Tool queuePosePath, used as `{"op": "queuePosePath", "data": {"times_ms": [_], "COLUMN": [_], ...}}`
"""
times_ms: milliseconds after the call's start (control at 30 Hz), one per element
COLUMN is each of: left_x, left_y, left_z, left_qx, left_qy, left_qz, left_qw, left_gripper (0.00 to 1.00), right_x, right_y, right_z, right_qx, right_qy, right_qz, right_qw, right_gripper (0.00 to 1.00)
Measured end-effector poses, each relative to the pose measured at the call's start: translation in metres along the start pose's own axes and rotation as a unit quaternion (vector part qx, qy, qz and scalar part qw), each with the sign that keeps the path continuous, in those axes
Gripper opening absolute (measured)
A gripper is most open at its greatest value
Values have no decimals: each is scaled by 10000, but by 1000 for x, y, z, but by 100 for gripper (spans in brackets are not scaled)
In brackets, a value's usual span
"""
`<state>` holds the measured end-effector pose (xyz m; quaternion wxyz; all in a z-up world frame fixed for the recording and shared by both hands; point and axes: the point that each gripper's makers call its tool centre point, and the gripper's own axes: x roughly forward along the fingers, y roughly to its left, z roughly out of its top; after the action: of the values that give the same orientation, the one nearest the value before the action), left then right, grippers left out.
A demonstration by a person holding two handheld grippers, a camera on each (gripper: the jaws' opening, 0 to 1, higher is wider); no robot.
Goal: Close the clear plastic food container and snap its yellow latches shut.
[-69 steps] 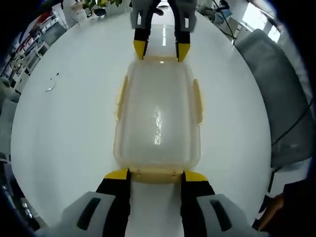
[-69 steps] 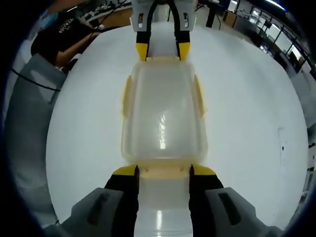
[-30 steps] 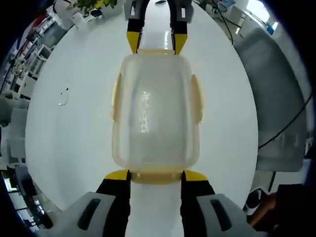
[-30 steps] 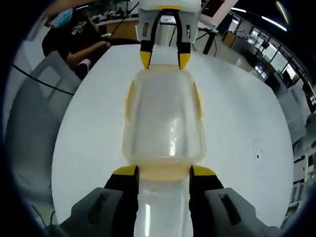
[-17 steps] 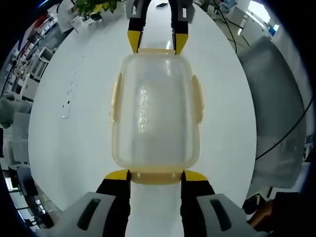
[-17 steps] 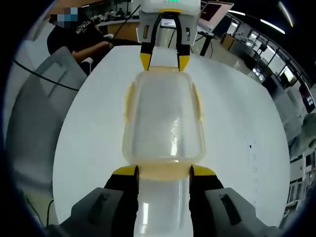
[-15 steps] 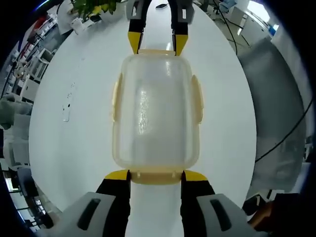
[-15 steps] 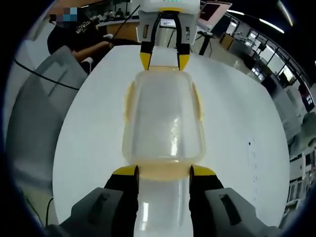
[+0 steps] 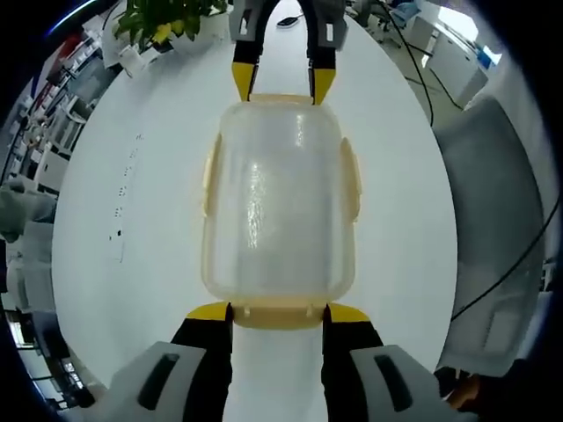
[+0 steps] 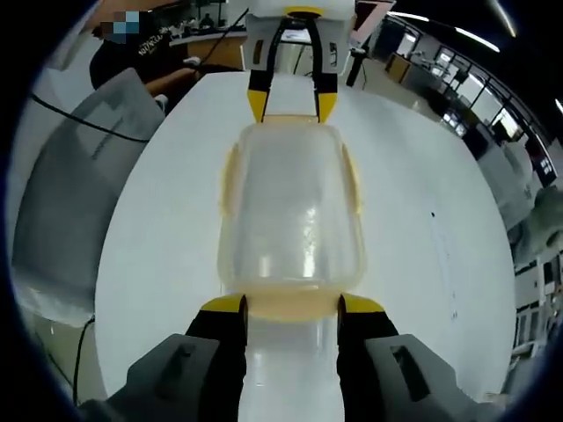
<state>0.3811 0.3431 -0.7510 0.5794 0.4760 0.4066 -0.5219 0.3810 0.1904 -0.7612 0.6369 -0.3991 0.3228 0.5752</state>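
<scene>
While the clear plastic food container sits lidded mid-tabletop, left tool and right tool, both spread, bracket its end yellow latches, best pressed squarely, together.

My container is cloudy, glossy plastic with matt yellow latches; the white table shines smooth.
</scene>
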Motion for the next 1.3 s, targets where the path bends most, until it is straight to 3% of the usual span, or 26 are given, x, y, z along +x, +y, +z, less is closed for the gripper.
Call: {"op": "queuePosePath", "data": {"times_ms": [567, 1000, 1300], "left_x": [31, 41, 45], "left_y": [-1, 4, 2], "left_z": [56, 63, 56], "left_qx": [105, 51, -55], "left_qy": [-50, 10, 106], "left_qz": [-204, -315, -480], "left_qw": [9997, 9995, 9988], "left_gripper": [34, 34, 34], "right_x": [-21, -19, -16], "right_y": [4, 3, 8], "right_z": [-62, -77, -74], "right_qx": [138, 186, 222], "right_qy": [180, 189, 114], "right_qz": [101, 157, 249], "right_qw": [9997, 9995, 9994], "right_gripper": [36, 37, 37]}}
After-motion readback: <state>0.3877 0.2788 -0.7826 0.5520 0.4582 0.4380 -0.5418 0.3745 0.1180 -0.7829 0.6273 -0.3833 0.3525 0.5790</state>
